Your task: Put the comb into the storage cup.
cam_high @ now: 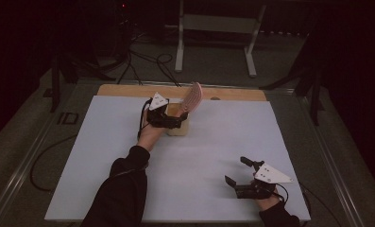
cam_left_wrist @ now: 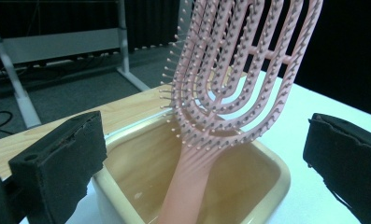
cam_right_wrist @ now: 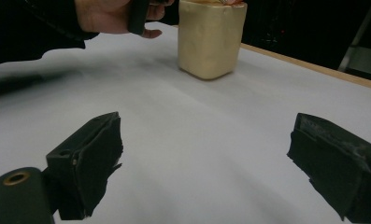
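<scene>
Nearest the lens in the left gripper view: two black jaws spread wide, nothing pinched between them, the left gripper (cam_left_wrist: 199,154) poised just in front of a cream square-mouthed container (cam_left_wrist: 267,163). Inside that container, a pink vented hairbrush (cam_left_wrist: 230,79), handle down against the inner wall, bristled head leaning up and out over the rim toward the far side. No other contents visible in the tub; bottom partly hidden by the handle. From above, same container (cam_high: 179,128) near the far edge of the white table sheet (cam_high: 128,189), close to the bare wooden strip (cam_high: 128,90), with the brush head (cam_high: 193,98) tilted up to the right and the left gripper (cam_high: 175,119) right against the tub. Well apart, at the near right corner, the right gripper (cam_high: 239,171), jaws likewise wide apart and empty, resting idle over bare sheet. By the look of it, placement essentially done: brush seated in the tub and free of both tools. Left to do, probably only drawing the left tool clear, unless the brush is about to be taken out instead; cannot tell which from this moment alone.
</scene>
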`<state>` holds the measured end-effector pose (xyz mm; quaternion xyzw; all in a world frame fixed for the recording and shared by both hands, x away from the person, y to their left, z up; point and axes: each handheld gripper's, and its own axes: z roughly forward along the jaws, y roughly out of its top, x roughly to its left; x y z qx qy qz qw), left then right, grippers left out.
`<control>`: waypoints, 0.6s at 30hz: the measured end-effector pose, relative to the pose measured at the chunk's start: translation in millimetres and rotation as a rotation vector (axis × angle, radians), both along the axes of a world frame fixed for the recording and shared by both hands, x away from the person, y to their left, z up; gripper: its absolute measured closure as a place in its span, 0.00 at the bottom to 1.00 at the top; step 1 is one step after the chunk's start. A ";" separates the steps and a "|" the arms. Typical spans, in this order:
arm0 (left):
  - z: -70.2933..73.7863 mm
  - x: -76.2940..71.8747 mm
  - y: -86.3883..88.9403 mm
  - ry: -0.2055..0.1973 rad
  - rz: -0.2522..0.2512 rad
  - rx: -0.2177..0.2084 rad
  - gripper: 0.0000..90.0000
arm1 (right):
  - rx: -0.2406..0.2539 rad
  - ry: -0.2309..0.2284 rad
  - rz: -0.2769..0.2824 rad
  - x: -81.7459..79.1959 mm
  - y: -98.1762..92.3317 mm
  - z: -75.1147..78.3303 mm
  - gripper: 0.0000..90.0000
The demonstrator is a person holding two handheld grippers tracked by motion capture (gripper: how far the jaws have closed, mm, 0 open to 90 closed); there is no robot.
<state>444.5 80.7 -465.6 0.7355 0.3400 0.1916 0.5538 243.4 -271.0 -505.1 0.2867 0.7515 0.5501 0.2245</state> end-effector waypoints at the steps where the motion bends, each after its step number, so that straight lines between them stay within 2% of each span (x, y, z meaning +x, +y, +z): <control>1: 0.9 0.0 0.3 -0.004 0.003 0.005 0.00 | 0.000 0.000 0.000 0.0 0.0 0.0 0.10; 9: 8.8 -3.8 3.1 -0.020 -0.016 0.027 0.00 | -0.001 0.000 -0.002 0.1 -0.3 0.0 0.10; 18: 17.8 -8.3 8.1 -0.012 -0.051 0.046 0.00 | -0.003 0.000 -0.003 0.7 -0.2 0.0 0.10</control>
